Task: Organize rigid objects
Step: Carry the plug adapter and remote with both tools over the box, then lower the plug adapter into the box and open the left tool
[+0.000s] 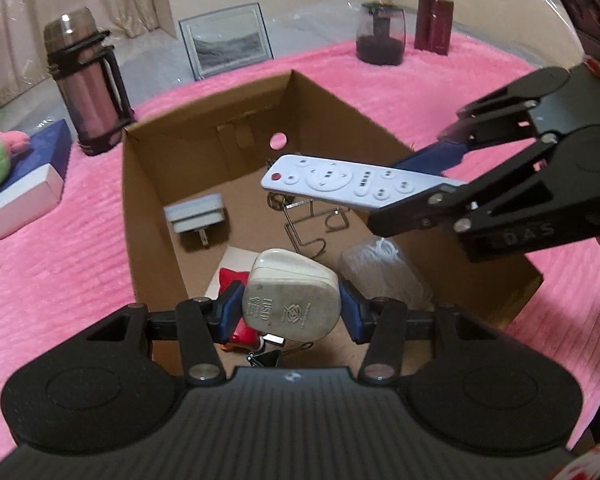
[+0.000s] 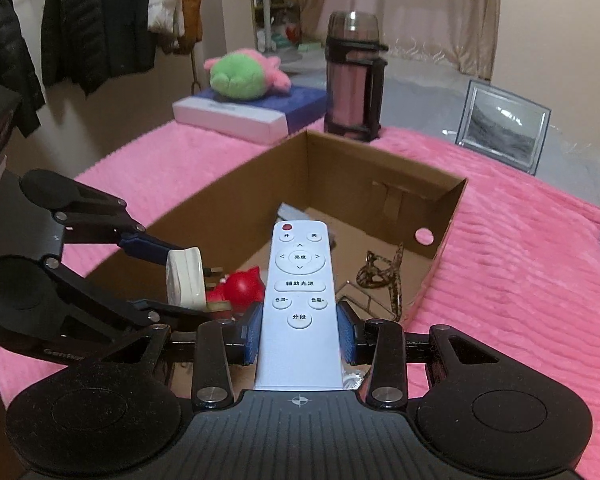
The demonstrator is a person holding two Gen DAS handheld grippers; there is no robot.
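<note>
Clutter under left gripper (image 1: pixel 292 308) partly hidden by its clamped white plug (image 1: pixel 290 300). Right gripper (image 2: pixel 300 330) grips remote (image 2: pixel 299 280). Cardboard box (image 1: pixel 148 200) holds charger (image 1: pixel 196 216), wire stand (image 1: pixel 304 220), red toy (image 2: pixel 242 286).

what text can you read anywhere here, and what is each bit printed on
"开", "关", "亮度", "辅助光源", "色温-", "色温+", "分段": buttons on the white remote.
"DAS": side of the right gripper.
"GenRo", cut off: side of the left gripper.
Embossed marks on the white plug: too blurred to read.
Print on the white box: too small.
</note>
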